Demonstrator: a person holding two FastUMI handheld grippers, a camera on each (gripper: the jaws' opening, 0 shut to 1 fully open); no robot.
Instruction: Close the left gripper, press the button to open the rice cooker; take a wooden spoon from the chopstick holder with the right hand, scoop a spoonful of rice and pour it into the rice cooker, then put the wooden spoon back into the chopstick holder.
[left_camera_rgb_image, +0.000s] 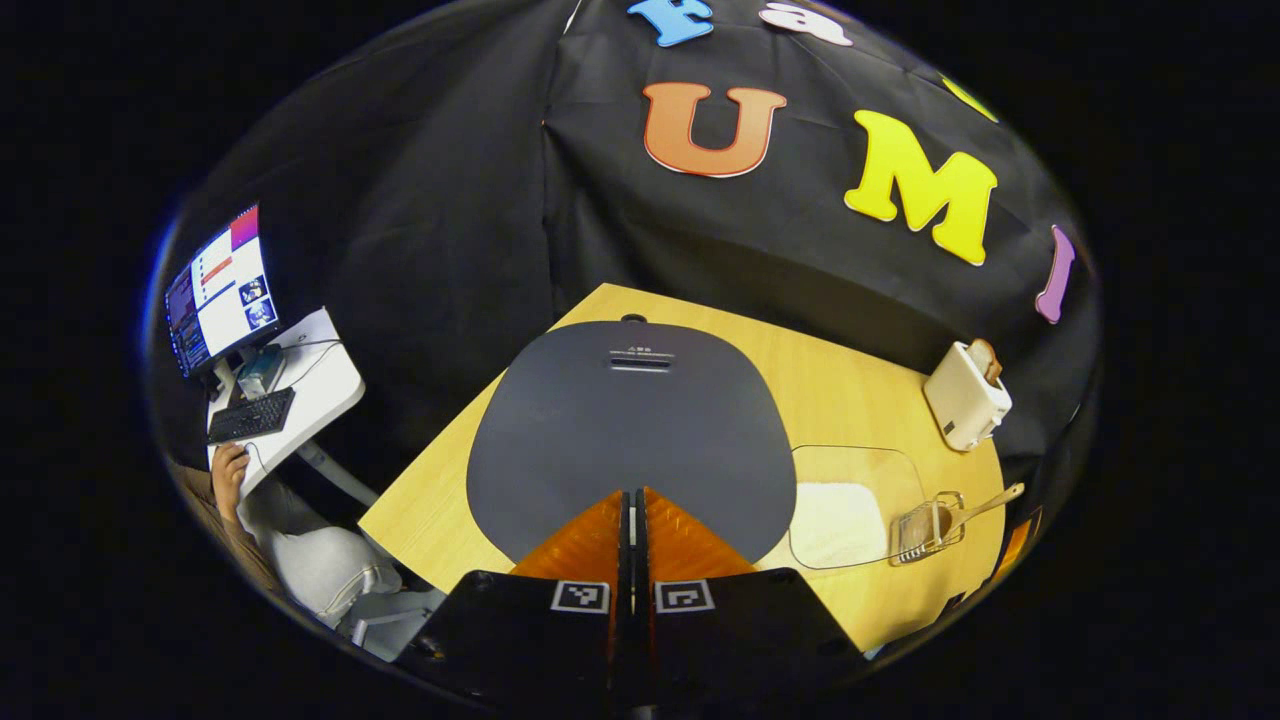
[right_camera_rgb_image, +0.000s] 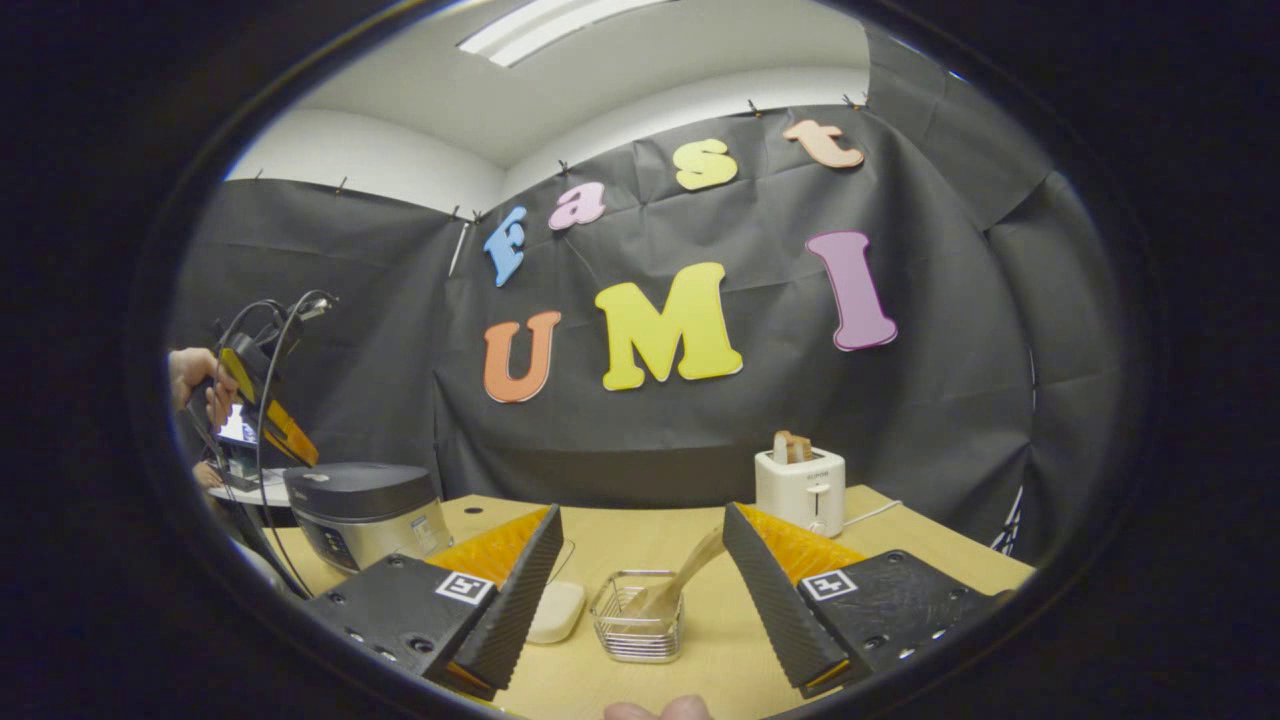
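Gleaming dark-grey rice cooker (left_camera_rgb_image: 630, 420) lid, closed

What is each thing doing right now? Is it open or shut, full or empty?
Rice cooker: lid shut.
Left claw: shut, above the cooker lid, holding nothing.
Right claw: open, holding nothing.
Wooden spoon: leaning in the chopstick holder.
Chopstick holder: upright on the table, holding the spoon.
Toaster: toast sticking up.
Rice container: rice inside.

Closed rice cooker (right_camera_rgb_image: 365, 510); spoon (right_camera_rgb_image: 680, 585) in holder (right_camera_rgb_image: 637, 630).
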